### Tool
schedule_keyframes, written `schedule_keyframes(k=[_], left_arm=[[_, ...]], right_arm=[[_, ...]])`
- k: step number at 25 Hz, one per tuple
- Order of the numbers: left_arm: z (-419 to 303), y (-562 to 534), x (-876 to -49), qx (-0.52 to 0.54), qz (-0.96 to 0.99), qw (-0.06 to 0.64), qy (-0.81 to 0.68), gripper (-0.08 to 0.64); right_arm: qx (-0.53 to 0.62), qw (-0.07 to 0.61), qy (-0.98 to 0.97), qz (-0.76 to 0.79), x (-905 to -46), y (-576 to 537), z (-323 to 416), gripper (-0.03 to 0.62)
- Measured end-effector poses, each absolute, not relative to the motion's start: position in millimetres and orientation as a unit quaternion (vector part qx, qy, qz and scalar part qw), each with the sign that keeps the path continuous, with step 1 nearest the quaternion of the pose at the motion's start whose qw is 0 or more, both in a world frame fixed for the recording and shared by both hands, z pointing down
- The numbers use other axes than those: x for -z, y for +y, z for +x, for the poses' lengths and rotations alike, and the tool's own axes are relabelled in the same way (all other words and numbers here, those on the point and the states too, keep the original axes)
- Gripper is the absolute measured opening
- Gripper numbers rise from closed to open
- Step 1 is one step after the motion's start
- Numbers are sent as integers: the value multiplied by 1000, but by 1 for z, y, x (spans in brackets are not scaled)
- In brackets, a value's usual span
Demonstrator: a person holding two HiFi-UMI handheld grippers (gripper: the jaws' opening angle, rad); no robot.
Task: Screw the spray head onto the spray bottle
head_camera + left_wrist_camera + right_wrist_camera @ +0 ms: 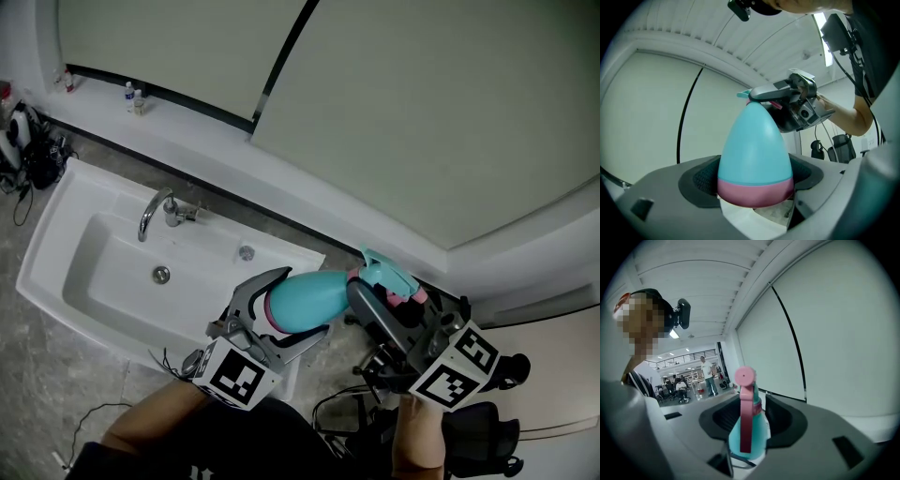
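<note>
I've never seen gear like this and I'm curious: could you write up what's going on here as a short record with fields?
Left hand-held gripper: shut on the teal spray bottle, near its pink base
Right hand-held gripper: shut on the spray head
Head and bottle: head sits at the bottle's neck; how far it is screwed on cannot be told
Bottle pose: held in the air, lying roughly sideways
Surroundings: white sink with a faucet, to the left
</note>
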State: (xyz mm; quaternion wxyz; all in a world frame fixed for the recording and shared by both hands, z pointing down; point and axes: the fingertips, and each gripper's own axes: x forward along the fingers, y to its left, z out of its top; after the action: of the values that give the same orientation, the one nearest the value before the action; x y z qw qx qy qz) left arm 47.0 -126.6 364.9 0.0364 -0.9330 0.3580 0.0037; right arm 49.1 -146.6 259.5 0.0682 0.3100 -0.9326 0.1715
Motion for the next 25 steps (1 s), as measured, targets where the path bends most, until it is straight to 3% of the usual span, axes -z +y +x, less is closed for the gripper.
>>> schedule_keyframes(k=[8,25], left_arm=[[42,-125,-352,-10,-936,33,351,430],[44,-123,-347,-20,-945,31,325,430]], right_arm=[[-159,41,-937,310,-239,-120,63,143],[-108,109,-951,267,-242,-98,40,143]])
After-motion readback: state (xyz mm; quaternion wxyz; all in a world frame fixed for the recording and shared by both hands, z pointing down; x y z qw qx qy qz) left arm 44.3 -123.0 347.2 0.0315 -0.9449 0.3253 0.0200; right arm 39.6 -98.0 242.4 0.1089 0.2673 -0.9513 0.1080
